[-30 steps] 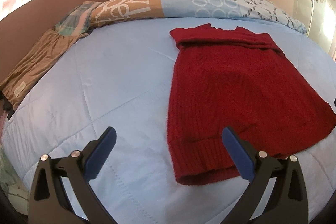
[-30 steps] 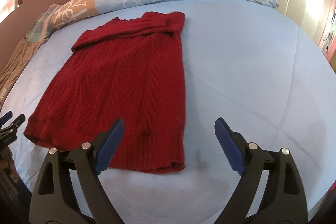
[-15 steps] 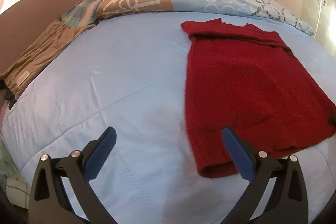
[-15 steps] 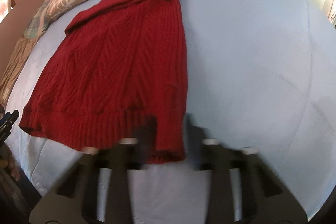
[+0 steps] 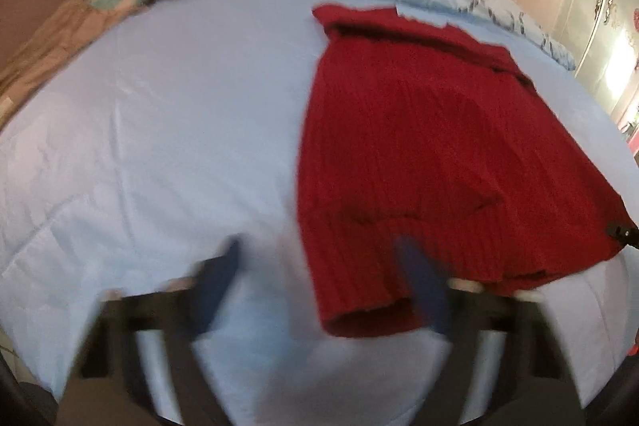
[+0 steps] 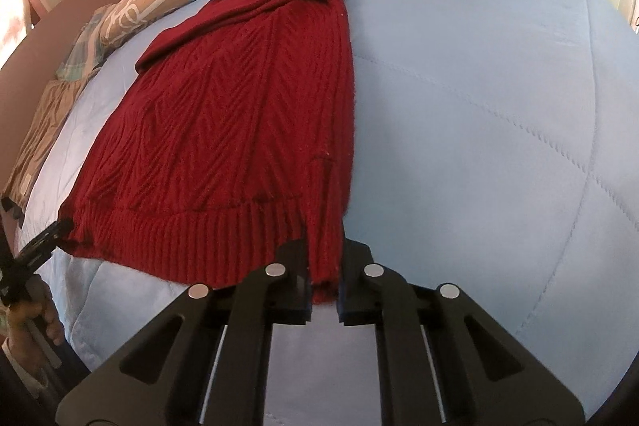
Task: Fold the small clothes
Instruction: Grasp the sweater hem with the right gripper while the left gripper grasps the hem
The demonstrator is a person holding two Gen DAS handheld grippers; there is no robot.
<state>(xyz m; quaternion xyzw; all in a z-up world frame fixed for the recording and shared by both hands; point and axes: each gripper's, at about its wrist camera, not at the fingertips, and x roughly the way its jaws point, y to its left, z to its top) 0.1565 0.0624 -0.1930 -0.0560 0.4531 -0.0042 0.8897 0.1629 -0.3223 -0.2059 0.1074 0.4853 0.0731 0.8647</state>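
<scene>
Right gripper (image 6: 323,290): within the last second it went from spread wide to clamped on the hem corner at 6 o'clock.
Left gripper (image 5: 319,282): blurred, apparently closing around the opposite hem corner, fingers not yet together.
Red sweater (image 6: 247,130): flat on the blue quilt (image 6: 479,106), collar toward 12 o'clock.
Meaning: bottom-to-collar fold likely about to start.
</scene>
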